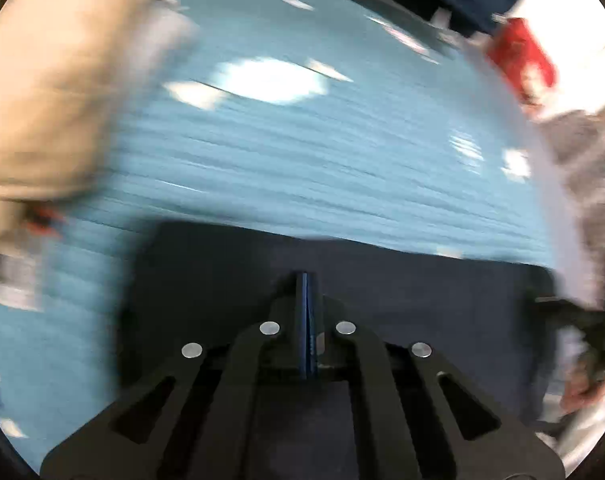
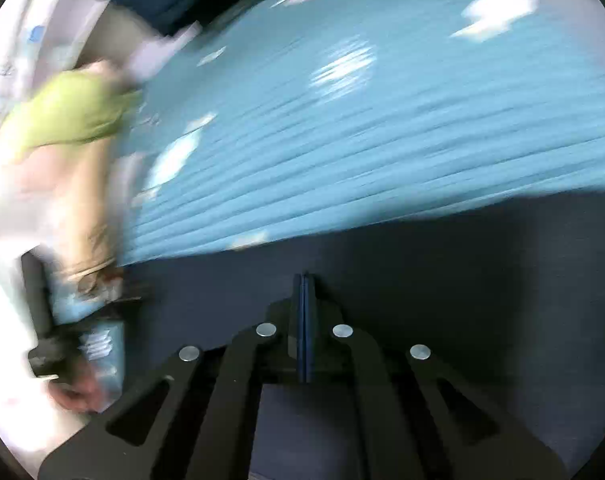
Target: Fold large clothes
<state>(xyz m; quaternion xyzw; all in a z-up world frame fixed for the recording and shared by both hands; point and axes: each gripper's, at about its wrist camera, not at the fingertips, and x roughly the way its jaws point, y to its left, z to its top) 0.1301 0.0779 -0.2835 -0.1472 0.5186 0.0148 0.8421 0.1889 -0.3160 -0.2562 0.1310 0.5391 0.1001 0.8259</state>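
A dark navy garment (image 1: 222, 272) lies on the light blue table (image 1: 302, 160), spread under and beyond my left gripper (image 1: 307, 280). Its blue pads are pressed flat together, shut, and no cloth shows between them. In the right wrist view the same dark garment (image 2: 462, 280) fills the lower right on the blue table (image 2: 382, 140). My right gripper (image 2: 304, 278) is shut over it, pad against pad. Whether either tip pinches the fabric below is hidden. Both views are smeared by motion.
A tan garment (image 1: 54, 80) is heaped at the left, with a red item (image 1: 518, 56) and grey cloth (image 1: 582, 152) at the right. In the right wrist view a green cloth (image 2: 70, 112) lies left, above a hand (image 2: 82, 392) on a dark handle (image 2: 42, 312).
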